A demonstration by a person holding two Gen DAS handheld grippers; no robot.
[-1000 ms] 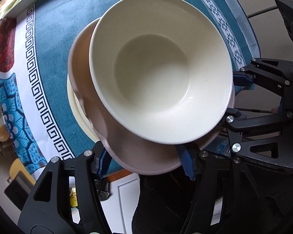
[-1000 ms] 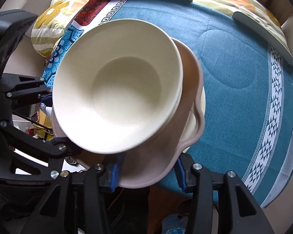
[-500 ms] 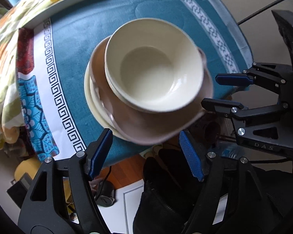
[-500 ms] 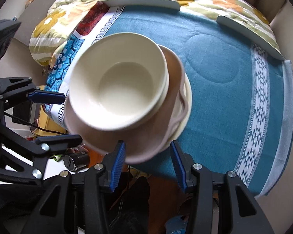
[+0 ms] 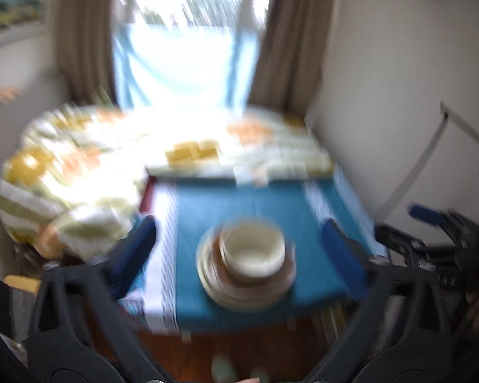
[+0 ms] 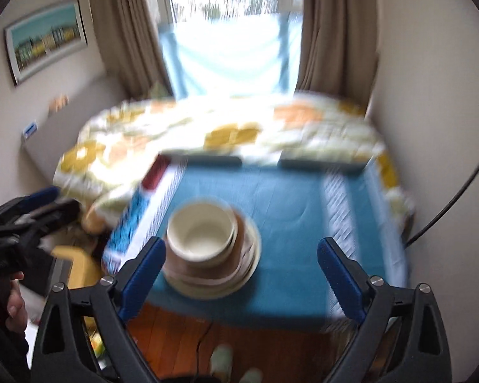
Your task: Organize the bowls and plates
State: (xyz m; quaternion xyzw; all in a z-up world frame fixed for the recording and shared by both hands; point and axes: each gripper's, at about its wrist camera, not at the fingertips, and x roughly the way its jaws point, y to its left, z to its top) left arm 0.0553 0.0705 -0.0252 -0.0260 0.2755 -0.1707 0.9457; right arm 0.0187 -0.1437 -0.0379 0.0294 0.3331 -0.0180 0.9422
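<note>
A cream bowl [image 5: 252, 249] sits on a brown dish [image 5: 281, 276], which sits on a cream plate [image 5: 214, 287], stacked near the front edge of the teal-clothed table [image 5: 239, 201]. The stack also shows in the right wrist view, with the bowl [image 6: 201, 231], brown dish [image 6: 204, 271] and plate [image 6: 254, 245]. My left gripper [image 5: 239, 252] is open and empty, held back from the stack. My right gripper [image 6: 241, 274] is open and empty, also back from the table. Both views are motion-blurred.
A floral quilted bed [image 6: 226, 131] lies behind the table, under a curtained window [image 6: 230, 16]. The wooden floor [image 6: 239, 341] shows below the table's front edge. A picture [image 6: 46, 40] hangs on the left wall. The right gripper's body [image 5: 431, 239] shows at the left view's right.
Both grippers have let go of the stack, opened wide and pulled back and up from the table. The stack stays on the cloth.
</note>
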